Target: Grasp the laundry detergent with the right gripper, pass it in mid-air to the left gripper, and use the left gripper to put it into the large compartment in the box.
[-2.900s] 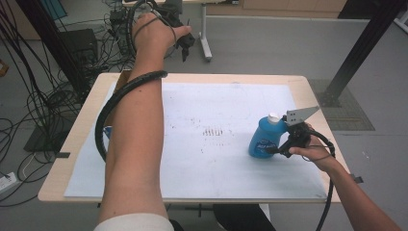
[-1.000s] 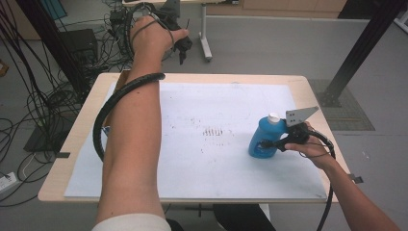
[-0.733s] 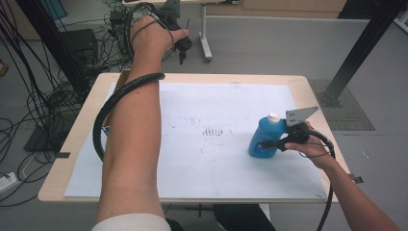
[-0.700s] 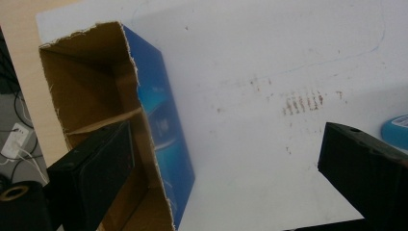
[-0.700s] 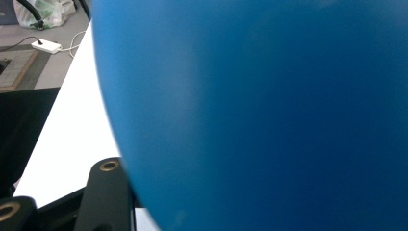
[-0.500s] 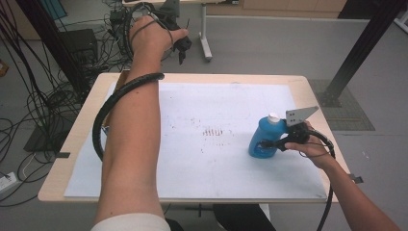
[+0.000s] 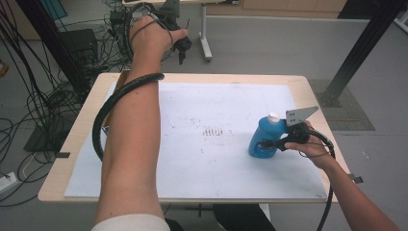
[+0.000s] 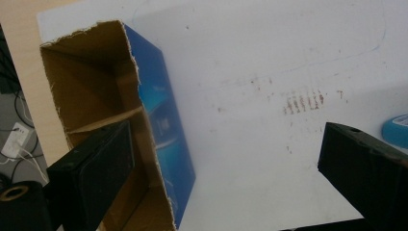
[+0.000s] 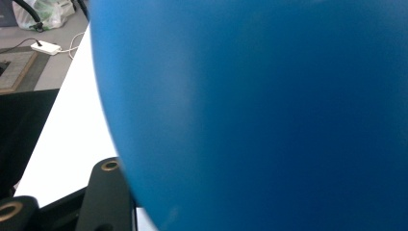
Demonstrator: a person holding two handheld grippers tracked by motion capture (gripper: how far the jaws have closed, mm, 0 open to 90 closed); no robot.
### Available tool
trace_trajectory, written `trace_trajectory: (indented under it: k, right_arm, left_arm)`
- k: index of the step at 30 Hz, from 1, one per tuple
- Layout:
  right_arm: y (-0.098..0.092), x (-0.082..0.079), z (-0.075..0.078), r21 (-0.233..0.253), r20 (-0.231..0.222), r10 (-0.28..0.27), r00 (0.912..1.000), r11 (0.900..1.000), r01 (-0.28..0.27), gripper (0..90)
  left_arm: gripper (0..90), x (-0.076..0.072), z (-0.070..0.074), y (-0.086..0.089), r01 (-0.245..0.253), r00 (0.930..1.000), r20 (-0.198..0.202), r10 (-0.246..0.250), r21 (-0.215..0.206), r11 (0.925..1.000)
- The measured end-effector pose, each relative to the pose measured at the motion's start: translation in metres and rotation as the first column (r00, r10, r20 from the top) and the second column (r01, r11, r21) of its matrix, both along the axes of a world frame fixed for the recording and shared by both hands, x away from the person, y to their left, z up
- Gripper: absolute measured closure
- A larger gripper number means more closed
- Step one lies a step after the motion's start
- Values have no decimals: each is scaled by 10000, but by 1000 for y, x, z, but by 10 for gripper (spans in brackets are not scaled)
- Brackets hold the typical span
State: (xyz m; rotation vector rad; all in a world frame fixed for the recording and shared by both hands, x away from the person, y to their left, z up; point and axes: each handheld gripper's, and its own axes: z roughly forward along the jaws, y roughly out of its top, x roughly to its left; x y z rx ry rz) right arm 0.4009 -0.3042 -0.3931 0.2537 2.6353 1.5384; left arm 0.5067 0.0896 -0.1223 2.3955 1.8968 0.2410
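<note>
Clamping the blue bottle [image 7: 263, 142] low on its body with the right gripper [image 7: 270, 143], jaws pressed against its sides as far as the high view tells (in the right gripper view, blue plastic [image 9: 264, 106] hard up against the lens, one black jaw at its lower left). Standing upright on the white sheet [image 7: 216, 106] at the right side of the table [image 7: 298, 84], white cap [image 7: 273, 116] on top, base seemingly down on the sheet rather than lifted.

Hovering high over the far left corner with the left gripper [image 7: 182, 48], jaws spread wide and pinching nothing. Looking down past them, in the left gripper view [image 8: 226, 163], on an open cardboard box [image 8: 163, 120] with a blue printed side, torn along its top edge, sitting at the left edge of the sheet. Nothing visible inside it from here. Well apart from the bottle, with a patch of brownish marks [image 7: 215, 131] on the sheet between them.

Judging by all this, early going: grasp made, and little else. Left to do, most likely: lifting the bottle, carrying it across the sheet to the box, lowering it in, letting go. Possibly steadying the box with the free gripper during that.
</note>
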Motion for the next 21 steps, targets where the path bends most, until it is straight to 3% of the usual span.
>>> trace_trajectory:
  k: [21]
  right_arm:
    - [0,1,0,28,-36,21,10000,10000,-21,410]
  left_arm:
    - [58,0,2,-1,-6,10000,30,6,42,10000]
